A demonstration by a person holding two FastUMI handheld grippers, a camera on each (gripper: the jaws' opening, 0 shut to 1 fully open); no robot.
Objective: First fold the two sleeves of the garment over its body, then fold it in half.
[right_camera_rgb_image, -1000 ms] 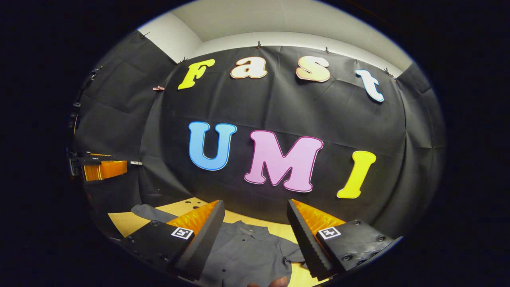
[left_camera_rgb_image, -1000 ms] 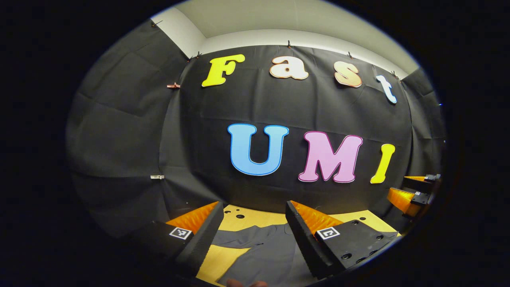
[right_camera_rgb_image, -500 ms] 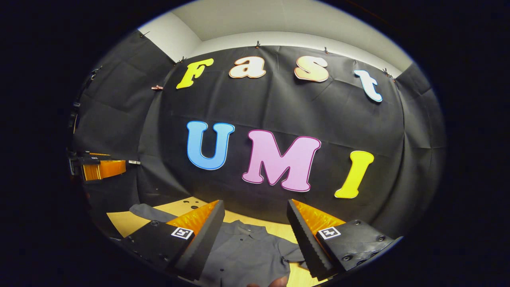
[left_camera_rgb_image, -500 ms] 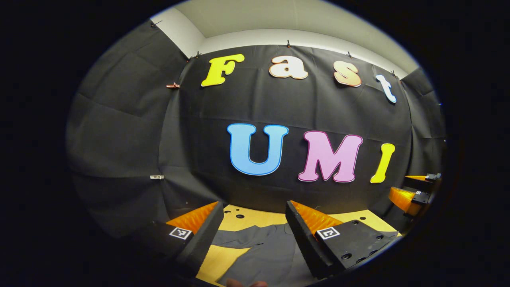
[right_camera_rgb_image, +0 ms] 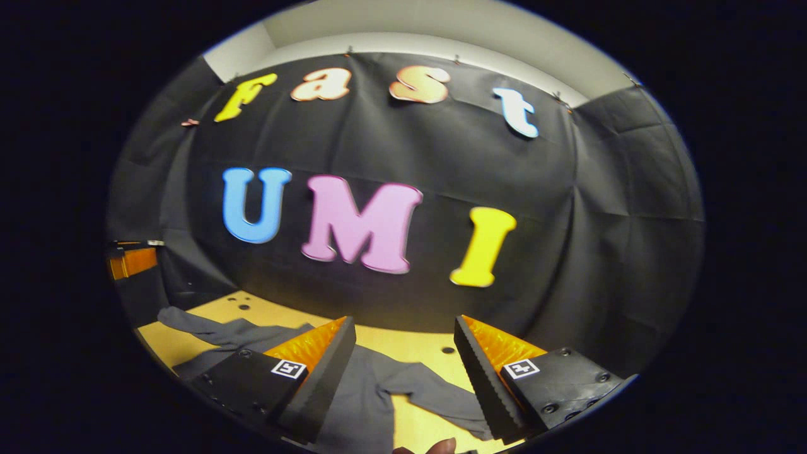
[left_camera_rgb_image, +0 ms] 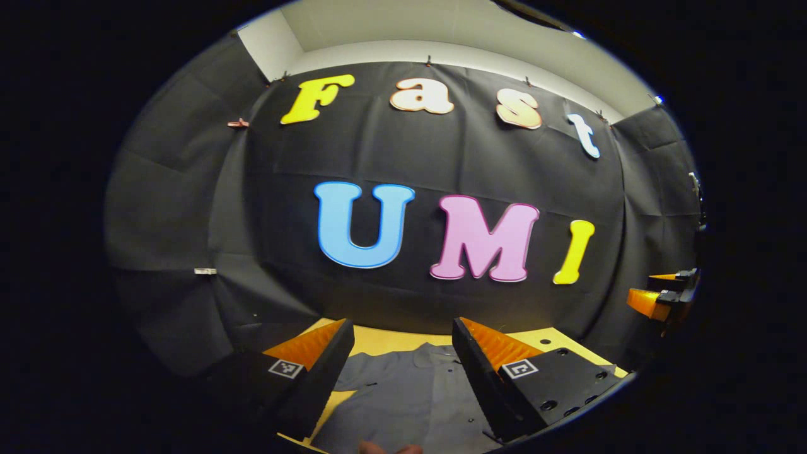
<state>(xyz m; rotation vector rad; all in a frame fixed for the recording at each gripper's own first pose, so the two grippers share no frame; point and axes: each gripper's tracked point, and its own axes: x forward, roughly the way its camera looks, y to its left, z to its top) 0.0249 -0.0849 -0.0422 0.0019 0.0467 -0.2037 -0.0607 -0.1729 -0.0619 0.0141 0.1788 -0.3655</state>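
A grey button shirt (left_camera_rgb_image: pixel 403 403) lies flat on the yellow table (left_camera_rgb_image: pixel 384 340). My left gripper (left_camera_rgb_image: pixel 401 328) hangs open above it, with the collar and placket showing between its fingers. In the right gripper view the shirt (right_camera_rgb_image: pixel 362 403) has one sleeve (right_camera_rgb_image: pixel 441 391) stretched out to the right and the other sleeve (right_camera_rgb_image: pixel 202 325) reaching far left. My right gripper (right_camera_rgb_image: pixel 403 325) is open above the right sleeve, holding nothing. Each gripper also appears far off in the other's view: the right gripper (left_camera_rgb_image: pixel 662 293) and the left gripper (right_camera_rgb_image: pixel 129 261).
The black cloth wall stands close behind the table's far edge. Small holes (right_camera_rgb_image: pixel 448 349) dot the tabletop (right_camera_rgb_image: pixel 403 343). A fingertip of the holding hand (right_camera_rgb_image: pixel 435 446) peeks in at the bottom.
Both grippers have swung to the right. The right one now looks over the shirt's outstretched right sleeve rather than its body. The left one now has the collar centred between its fingers. Both stay open.
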